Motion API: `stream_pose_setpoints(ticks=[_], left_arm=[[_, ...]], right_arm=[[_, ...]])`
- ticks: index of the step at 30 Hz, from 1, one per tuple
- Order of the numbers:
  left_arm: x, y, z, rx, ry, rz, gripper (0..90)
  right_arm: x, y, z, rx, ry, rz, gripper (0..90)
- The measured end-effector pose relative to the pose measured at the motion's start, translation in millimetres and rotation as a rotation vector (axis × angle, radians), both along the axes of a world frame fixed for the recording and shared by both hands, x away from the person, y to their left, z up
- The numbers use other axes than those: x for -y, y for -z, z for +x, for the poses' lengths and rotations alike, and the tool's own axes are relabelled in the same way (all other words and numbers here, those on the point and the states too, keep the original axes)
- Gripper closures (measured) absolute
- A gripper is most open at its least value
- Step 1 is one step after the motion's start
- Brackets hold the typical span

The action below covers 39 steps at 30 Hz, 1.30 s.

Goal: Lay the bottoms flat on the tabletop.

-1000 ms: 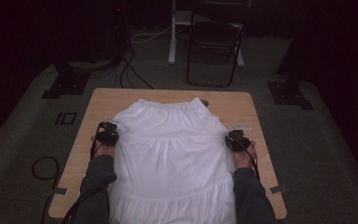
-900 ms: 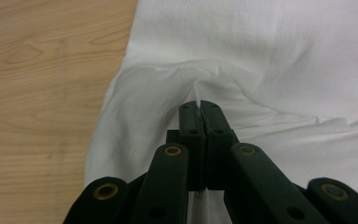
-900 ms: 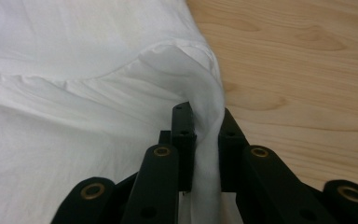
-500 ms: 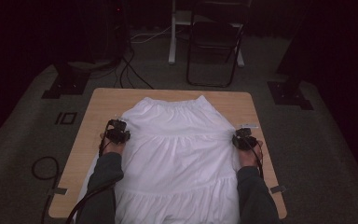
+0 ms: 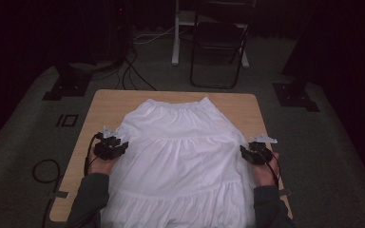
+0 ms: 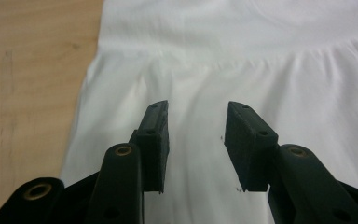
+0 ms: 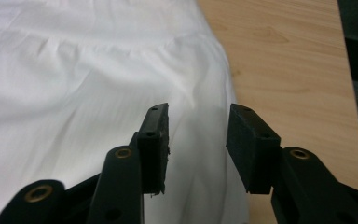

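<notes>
A white tiered skirt (image 5: pixel 180 156) lies flat on the wooden table (image 5: pixel 119 99), waistband at the far end and hem hanging over the near edge. My left gripper (image 5: pixel 119 147) hovers over the skirt's left side; its jaws have just been opening and stand apart over the cloth (image 6: pixel 270 70) with nothing between them (image 6: pixel 196 135). My right gripper (image 5: pixel 247 153) hovers over the skirt's right edge (image 7: pixel 98 93); its jaws have also just been opening and hold nothing (image 7: pixel 196 135).
Bare table wood (image 6: pixel 28 70) shows left of the skirt and to its right (image 7: pixel 289 60). A black folding chair (image 5: pixel 218 47) and cables (image 5: pixel 133 71) stand on the floor behind the table. Light-stand bases (image 5: pixel 294 95) sit at both far corners.
Both grippers let go of the skirt's sides, opened, and drew back toward the near edge while rising a little. The skirt now lies spread flat.
</notes>
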<state>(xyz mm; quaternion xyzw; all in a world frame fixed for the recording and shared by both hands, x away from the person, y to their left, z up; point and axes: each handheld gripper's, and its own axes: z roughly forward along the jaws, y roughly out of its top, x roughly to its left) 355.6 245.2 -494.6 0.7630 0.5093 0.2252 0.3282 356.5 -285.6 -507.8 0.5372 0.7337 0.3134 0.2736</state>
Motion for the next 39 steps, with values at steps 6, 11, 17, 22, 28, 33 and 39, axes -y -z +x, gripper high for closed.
stream_pose_setpoints(ticks=[6, 11, 17, 22, 28, 33, 39], left_arm=[[-21.6, -8.7, -36.9, 0.045, -0.029, -0.007, 57.4], [-40.5, -8.4, -57.6, 0.059, -0.078, -0.019, 56.5], [-56.6, -2.2, -77.4, 0.057, -0.120, 0.001, 55.2], [-67.2, 9.6, -92.3, 0.026, -0.150, 0.018, 55.0], [-73.1, 28.7, -110.4, -0.025, -0.153, 0.034, 55.0], [-77.9, 43.7, -125.1, -0.054, -0.177, 0.013, 55.0], [-80.7, 47.1, -138.2, -0.057, -0.192, -0.004, 54.7]], right_arm=[[8.9, -3.2, -34.8, 0.034, -0.009, 0.018, 63.3], [19.4, -6.6, -58.6, 0.046, -0.008, -0.002, 68.4], [25.0, -5.3, -77.9, 0.047, -0.008, -0.014, 71.8], [30.9, 0.9, -97.2, 0.041, 0.008, -0.005, 72.9], [36.2, 5.9, -113.7, 0.030, 0.018, -0.010, 73.4], [39.5, 10.4, -122.8, 0.015, 0.028, 0.001, 73.6], [38.9, 15.8, -139.1, -0.008, 0.011, 0.016, 66.0]])
